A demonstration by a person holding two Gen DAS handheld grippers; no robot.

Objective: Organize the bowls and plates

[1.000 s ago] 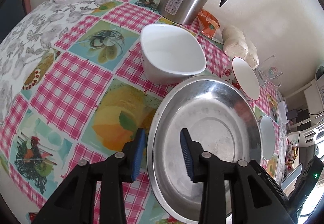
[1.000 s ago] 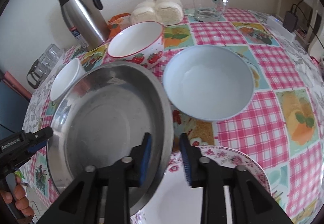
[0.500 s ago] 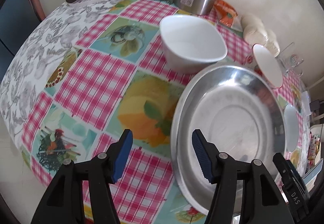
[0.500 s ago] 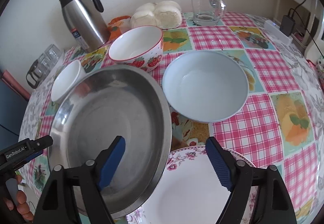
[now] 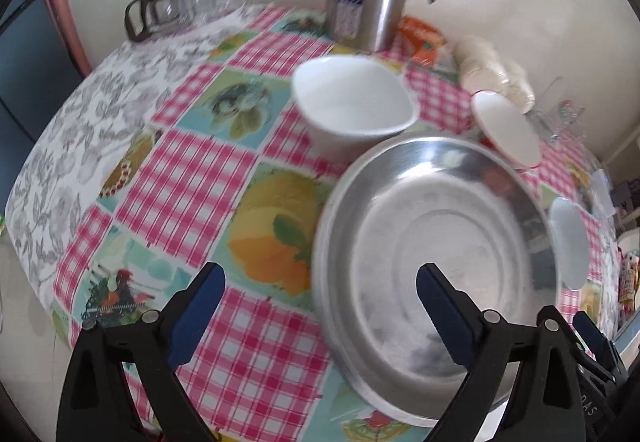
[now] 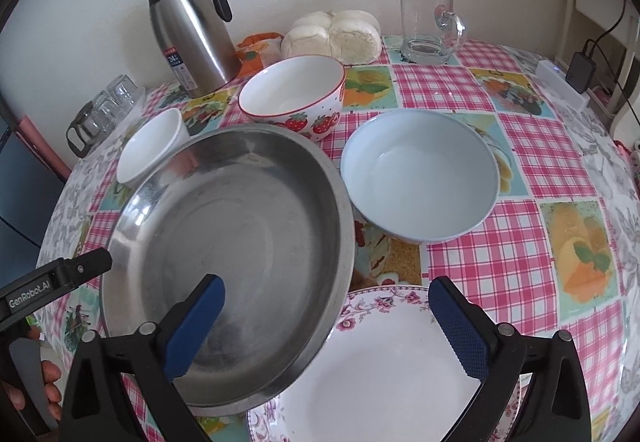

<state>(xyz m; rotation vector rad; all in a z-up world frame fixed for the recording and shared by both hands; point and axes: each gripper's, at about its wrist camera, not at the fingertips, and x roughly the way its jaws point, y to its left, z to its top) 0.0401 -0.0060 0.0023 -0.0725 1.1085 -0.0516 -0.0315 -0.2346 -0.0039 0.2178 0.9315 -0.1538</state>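
Both my left gripper (image 5: 320, 290) and right gripper (image 6: 326, 304) have jaws spread wide, holding nothing. The steel pan (image 6: 228, 254) sits centre-left, its edge overlapping the floral plate (image 6: 380, 370) at lower right. I'd grip rims squarely and lift level.

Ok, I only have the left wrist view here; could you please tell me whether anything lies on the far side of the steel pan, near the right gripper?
Observer: Yes, a white plate with a floral rim lies there. In the right wrist view the steel pan overlaps its edge.
Operator: Thank you. Is the right gripper holding either of them?
Observer: No, the right gripper is open, with its jaws spread wide over the pan's rim and the plate.
Operator: And the sliver of a bowl I see behind the pan?
Observer: That is a pale blue bowl. It is empty and stands apart from the plate.
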